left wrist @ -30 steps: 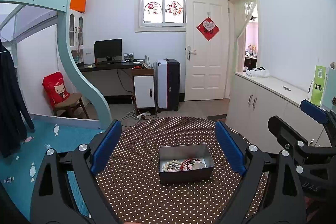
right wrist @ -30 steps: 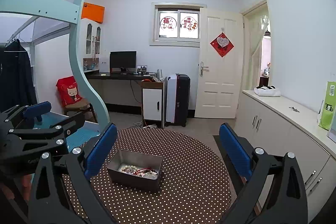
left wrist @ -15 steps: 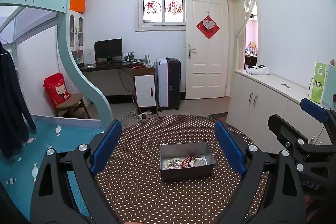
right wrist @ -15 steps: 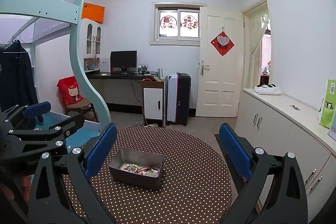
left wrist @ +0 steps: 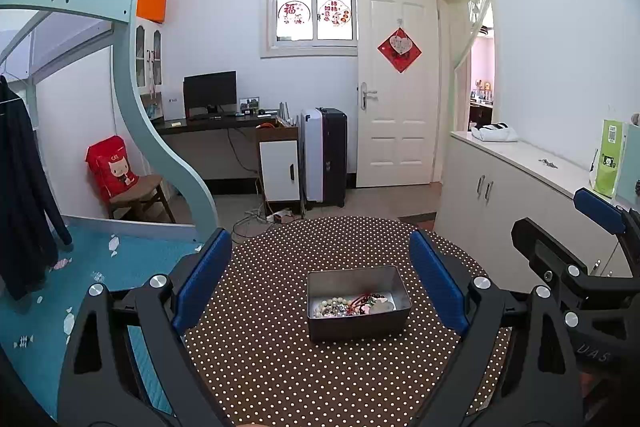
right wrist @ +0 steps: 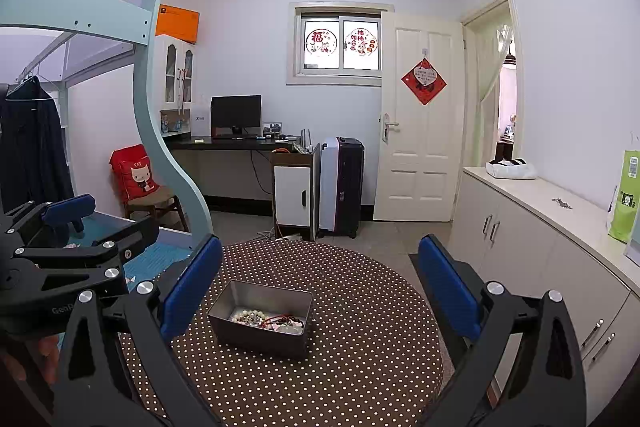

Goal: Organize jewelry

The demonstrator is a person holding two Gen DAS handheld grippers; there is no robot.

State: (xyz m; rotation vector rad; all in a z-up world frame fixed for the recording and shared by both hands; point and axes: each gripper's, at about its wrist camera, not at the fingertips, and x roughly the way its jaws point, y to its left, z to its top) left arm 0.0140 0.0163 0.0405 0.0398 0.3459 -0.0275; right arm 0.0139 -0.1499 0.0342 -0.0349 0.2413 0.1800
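A grey metal tin (left wrist: pixel 357 319) (right wrist: pixel 259 337) rests on a round table with a brown polka-dot cloth (left wrist: pixel 280 359) (right wrist: pixel 360 339). Inside it lies a tangle of jewelry (left wrist: pixel 352 305) (right wrist: pixel 266 320): pale bead strands, a red cord and dark beads. My left gripper (left wrist: pixel 320 283) hovers open in front of the tin, with nothing between its blue pads. My right gripper (right wrist: pixel 320 287) is likewise open and holds nothing; it sits to the right of the tin and a little above it. Each gripper shows at the edge of the other's view.
A white cabinet run with a countertop (right wrist: pixel 560 211) lines the right wall, bearing a green bag (right wrist: pixel 626 203). A light-blue bunk frame (right wrist: pixel 160 131) and blue mat stand left of the table. Desk, suitcase and door are at the far wall.
Both views have lifted and pulled back slightly, so the tin sits a little farther off. Both grippers stay open and the tin has not moved on the table.
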